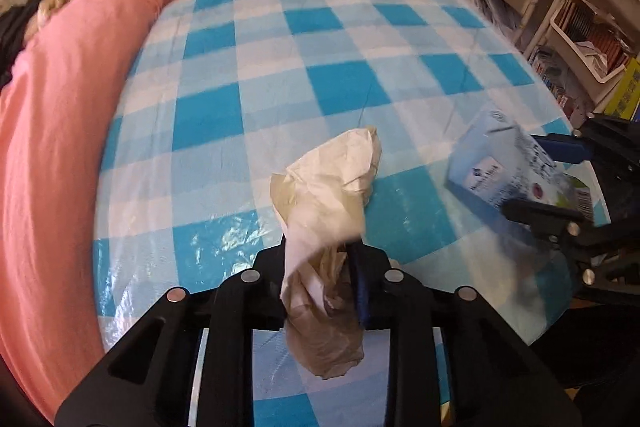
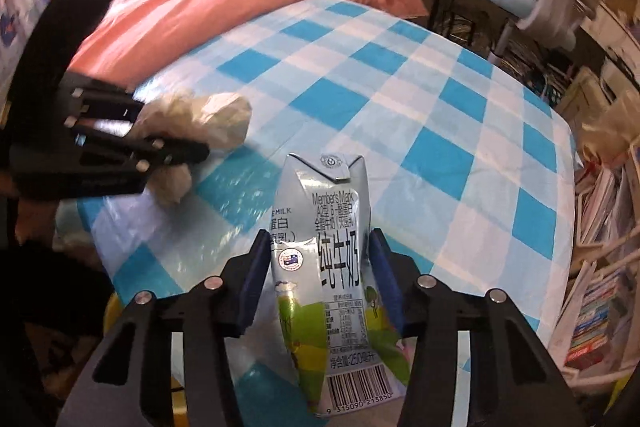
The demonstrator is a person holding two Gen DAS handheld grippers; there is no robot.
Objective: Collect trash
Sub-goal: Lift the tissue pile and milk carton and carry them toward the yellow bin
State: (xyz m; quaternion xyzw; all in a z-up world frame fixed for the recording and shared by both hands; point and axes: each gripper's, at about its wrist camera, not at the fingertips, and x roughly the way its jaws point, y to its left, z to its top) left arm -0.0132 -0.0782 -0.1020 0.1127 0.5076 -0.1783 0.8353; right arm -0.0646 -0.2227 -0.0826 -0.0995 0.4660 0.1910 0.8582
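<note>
Pinching crumpled paper (image 1: 320,227) in left gripper (image 1: 320,291) fingers, milk carton (image 2: 324,267) in right gripper (image 2: 320,275).

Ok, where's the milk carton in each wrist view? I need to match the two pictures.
Left wrist: the milk carton is at the right edge, lying tilted between the right gripper's fingers.
Right wrist: the carton is bottom centre, between that gripper's blue pads, top pointing away.
Shared landmark: the crumpled paper in the left gripper, over the blue checked tablecloth.
</note>
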